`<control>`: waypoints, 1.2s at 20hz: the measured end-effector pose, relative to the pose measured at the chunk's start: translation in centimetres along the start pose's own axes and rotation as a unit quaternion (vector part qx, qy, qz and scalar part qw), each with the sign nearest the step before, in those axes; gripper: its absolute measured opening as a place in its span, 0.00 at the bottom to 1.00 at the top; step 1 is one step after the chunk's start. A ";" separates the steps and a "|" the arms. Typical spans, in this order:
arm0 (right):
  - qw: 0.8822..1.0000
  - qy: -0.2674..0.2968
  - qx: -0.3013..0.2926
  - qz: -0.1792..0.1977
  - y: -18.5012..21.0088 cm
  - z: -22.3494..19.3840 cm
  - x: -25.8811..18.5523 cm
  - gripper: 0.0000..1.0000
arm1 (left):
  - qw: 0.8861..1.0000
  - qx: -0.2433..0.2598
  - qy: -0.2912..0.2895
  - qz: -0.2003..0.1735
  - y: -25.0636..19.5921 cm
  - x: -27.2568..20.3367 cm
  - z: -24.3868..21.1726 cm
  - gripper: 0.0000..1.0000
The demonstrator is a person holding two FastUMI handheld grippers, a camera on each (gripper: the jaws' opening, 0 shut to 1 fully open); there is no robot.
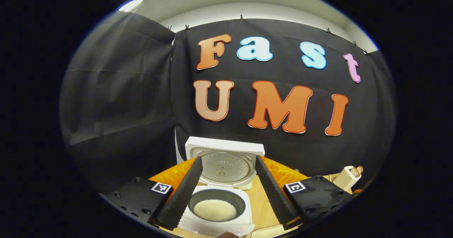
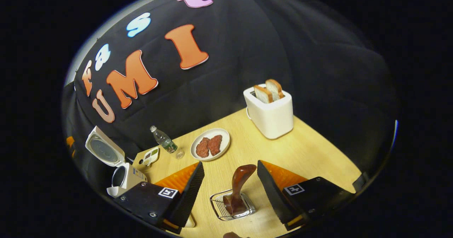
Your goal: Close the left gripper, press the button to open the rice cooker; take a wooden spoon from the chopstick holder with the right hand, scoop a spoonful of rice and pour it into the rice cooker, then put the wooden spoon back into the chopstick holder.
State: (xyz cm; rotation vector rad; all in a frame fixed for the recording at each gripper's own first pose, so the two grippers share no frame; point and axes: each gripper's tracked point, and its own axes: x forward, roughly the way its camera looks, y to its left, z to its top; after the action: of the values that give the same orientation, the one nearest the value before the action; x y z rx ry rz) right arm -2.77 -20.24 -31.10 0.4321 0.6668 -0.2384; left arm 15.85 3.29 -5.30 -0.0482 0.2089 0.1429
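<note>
The rice cooker (image 1: pixel 216 202) lid is up. The right gripper (image 2: pixel 229 190), jaws wide and empty, reaches for the wooden spoon (image 2: pixel 239 190).

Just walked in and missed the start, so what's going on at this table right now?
A person is working with two handheld grippers. The rice cooker already stands open, lid up, with rice in its pot, and the left gripper hangs open in front of it. The right gripper is open above the wire holder, where the wooden spoon sits, not gripped. A toaster and a plate stand farther back on the table.
</note>
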 end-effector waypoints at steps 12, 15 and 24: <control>0.995 -0.071 -0.076 -0.011 4.8 4.0 -5.9 0.94 | 0.992 0.024 0.126 -0.017 -0.1 18.6 0.2 1.00; 0.993 -0.066 -0.091 -0.021 4.6 2.8 -6.8 0.94 | 0.984 0.029 0.176 -0.005 0.2 20.6 -2.5 1.00; 0.995 -0.048 -0.086 0.008 5.7 0.9 -6.9 0.94 | 0.930 0.076 0.357 0.039 1.9 15.0 -8.6 0.98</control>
State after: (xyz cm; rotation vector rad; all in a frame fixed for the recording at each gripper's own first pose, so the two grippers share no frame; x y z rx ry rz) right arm -5.55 -15.10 -24.28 0.2590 0.5840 -0.1825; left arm 28.40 6.66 -16.93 0.0663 0.9522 0.1830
